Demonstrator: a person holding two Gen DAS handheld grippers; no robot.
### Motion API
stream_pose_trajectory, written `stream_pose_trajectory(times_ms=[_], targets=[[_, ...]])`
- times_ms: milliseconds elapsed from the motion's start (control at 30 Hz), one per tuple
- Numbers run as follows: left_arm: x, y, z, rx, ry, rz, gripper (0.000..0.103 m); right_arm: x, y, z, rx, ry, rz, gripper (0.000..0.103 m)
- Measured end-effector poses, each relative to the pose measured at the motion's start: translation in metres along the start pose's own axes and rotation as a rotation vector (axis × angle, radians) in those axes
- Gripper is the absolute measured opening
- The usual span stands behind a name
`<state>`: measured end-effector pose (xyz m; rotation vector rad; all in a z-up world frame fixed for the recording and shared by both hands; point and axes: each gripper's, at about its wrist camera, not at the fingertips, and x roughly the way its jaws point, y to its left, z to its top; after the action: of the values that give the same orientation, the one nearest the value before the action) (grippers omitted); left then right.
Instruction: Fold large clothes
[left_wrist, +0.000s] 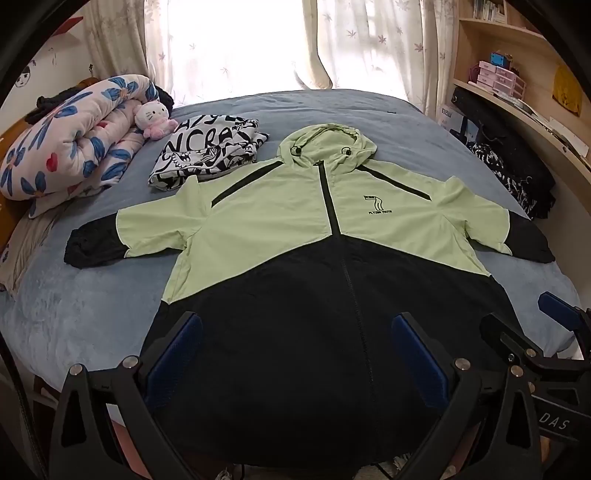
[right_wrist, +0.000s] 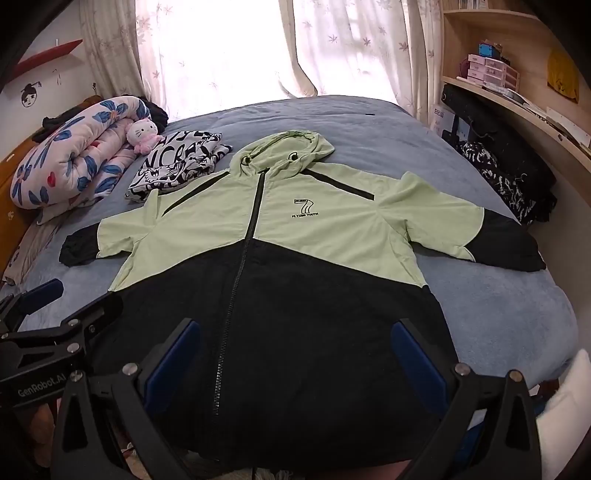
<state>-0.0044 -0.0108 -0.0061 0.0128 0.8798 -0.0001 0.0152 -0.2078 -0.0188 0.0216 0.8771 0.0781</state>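
Since the jacket (left_wrist: 295, 236) looked like thin windbreaker shell, I judged it light, limp and a bit slippery, so a pinch had to take both layers at an edge, not the smooth middle. Best holds, I reckoned: the black cuffs or shoulder seams to bring the sleeves in, then the hem just ahead of my fingers. It lay flat and face up on the blue bed (left_wrist: 388, 122), directly in front of both tools, hood (left_wrist: 325, 144) farthest from me, hem nearest, sleeves spread out to either side. Pale green upper body and hood, black lower body and cuffs, black zip closed up the centre, small "7" logo (right_wrist: 303, 207) on the chest. My left gripper (left_wrist: 295, 354) was spread wide, jaws empty, hovering over the black hem area. My right gripper (right_wrist: 297, 354) was likewise spread and held nothing, just beside the left one. Ahead and to my left sat a folded black-and-white printed garment (left_wrist: 210, 151), touching the jacket's shoulder edge or nearly so; couldn't tell.
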Motion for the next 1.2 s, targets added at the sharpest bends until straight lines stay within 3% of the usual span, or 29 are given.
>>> stream_pose_trajectory(times_ms=[1200], targets=[[0.0026,0.0090,0.0014,-0.019,0.009,0.000,0.101,-0.0012,0.0084,0.0027,-0.001,0.005,0.030,0.103]])
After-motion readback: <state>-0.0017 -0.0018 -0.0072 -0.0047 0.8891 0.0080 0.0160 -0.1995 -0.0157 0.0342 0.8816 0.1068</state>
